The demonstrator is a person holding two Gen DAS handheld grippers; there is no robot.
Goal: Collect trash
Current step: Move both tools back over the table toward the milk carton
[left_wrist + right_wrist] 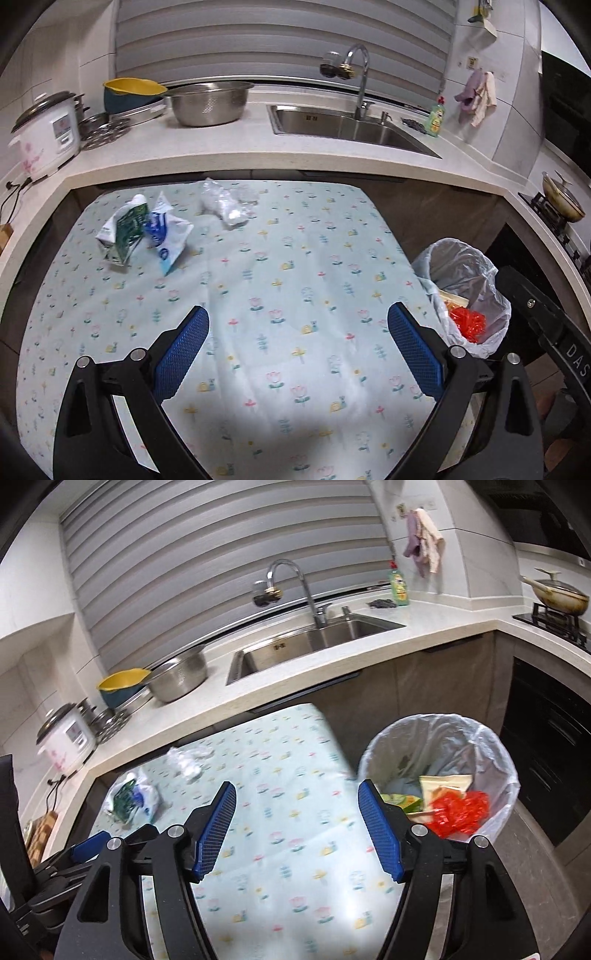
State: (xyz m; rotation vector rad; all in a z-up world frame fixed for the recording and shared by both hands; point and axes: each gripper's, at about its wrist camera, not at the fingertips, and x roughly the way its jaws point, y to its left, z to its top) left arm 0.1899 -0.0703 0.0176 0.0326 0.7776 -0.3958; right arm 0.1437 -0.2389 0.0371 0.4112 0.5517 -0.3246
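Note:
A crushed green-and-white carton [123, 232] and a crumpled blue-and-white wrapper [168, 236] lie together at the far left of the flowered tablecloth [295, 288]. Behind them sits a clear crumpled plastic bag [229, 203]. My left gripper [297, 317] hovers open over the cloth's near middle, holding nothing. My right gripper [297, 794] is open and empty over the table's right edge, beside the lined trash bin [491, 746]. Red plastic scrap [458, 808] and paper lie inside the bin. In the right wrist view the carton [125, 801] and plastic bag [188, 762] appear blurred.
A counter [258, 155] wraps around the table, with a rice cooker [46, 136], steel bowl [208, 103], sink [343, 125] and dish soap [436, 116]. A pan [557, 594] sits on the stove at right. The bin [469, 295] stands off the table's right edge.

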